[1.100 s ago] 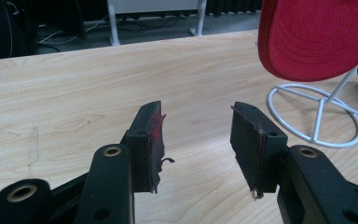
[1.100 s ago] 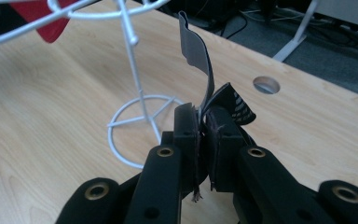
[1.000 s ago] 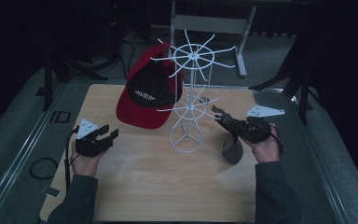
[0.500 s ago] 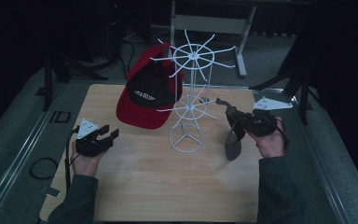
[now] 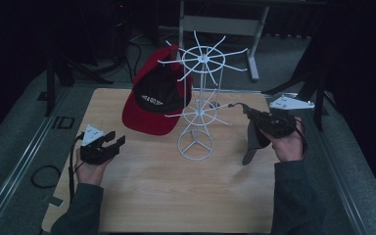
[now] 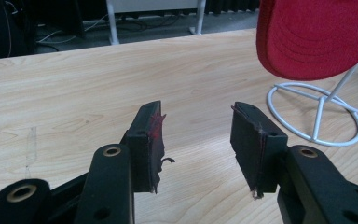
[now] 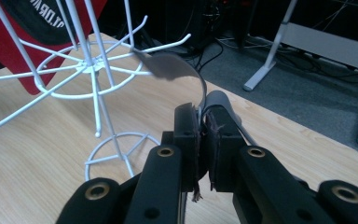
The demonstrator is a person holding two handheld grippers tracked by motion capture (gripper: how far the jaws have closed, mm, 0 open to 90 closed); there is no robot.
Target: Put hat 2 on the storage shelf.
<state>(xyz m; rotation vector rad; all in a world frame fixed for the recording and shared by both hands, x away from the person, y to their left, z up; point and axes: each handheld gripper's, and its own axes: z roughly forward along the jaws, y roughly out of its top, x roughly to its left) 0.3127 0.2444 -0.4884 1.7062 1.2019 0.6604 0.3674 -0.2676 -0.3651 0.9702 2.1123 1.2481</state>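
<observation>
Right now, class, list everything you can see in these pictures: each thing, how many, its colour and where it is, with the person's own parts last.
Table: one, light wood, centre of the room.
Wire hat stand: one, white, two tiers of hooks, round base on the table's middle.
Baseball cap: one, red with black front panel and white lettering, hanging on the stand's left side.
Dark cap: one, grey-black, held up right of the stand, its strap near a lower hook.
Metal frame: one, grey, on the floor behind the table.
Cable loop: one, black, on the floor left of the table.
Left hand-held gripper: one, black, jaws apart, nothing between them.
Right hand-held gripper: one, black, clamped on the dark cap.
</observation>
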